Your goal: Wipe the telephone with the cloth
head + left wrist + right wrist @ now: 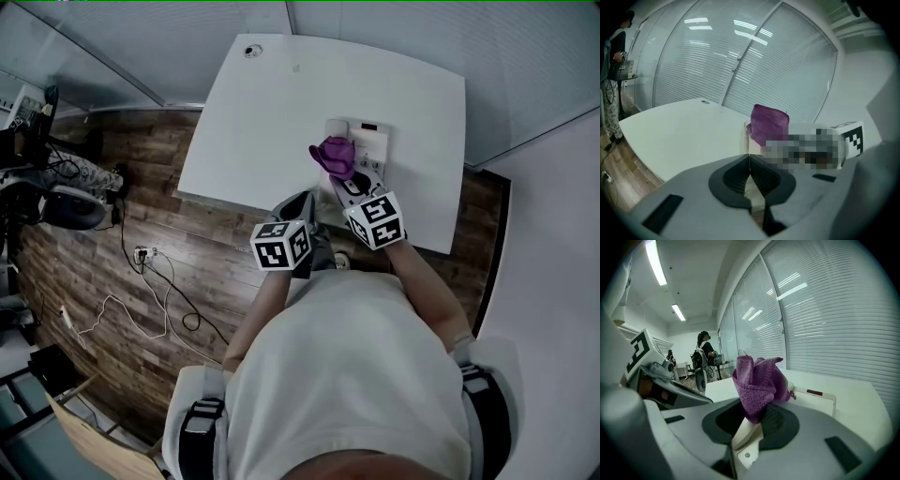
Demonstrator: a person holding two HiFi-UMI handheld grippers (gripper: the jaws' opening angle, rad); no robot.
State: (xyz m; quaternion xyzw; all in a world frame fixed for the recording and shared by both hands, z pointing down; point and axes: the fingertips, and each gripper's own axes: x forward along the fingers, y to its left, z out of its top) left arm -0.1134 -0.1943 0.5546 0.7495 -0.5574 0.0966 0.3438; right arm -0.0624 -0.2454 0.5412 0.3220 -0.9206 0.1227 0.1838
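Head view: The telephone is a pale desk set sitting near the right edge of the white worktop. The purple cloth is bunched over the telephone's left part. The right gripper reaches to the cloth. The left gripper is just off the worktop's near edge, to the left of the right gripper.

Left gripper view: The jaws are closed on each other and nothing is held. Beyond them the cloth stands up in a loose peak beside the telephone's pale edge.

Right gripper view: The jaws are clamped on a fold of the cloth, pinching it low in the bunch. The telephone's white casing shows behind it.

Assessment: The cloth looks soft, light and knitted. It will crumple and trail, so the gathered fold is a sound place to grip. The telephone appears to be rigid, smooth plastic and light enough to slide under wiping pressure. The free left gripper could steady its casing at the near edge, clear of the keys.
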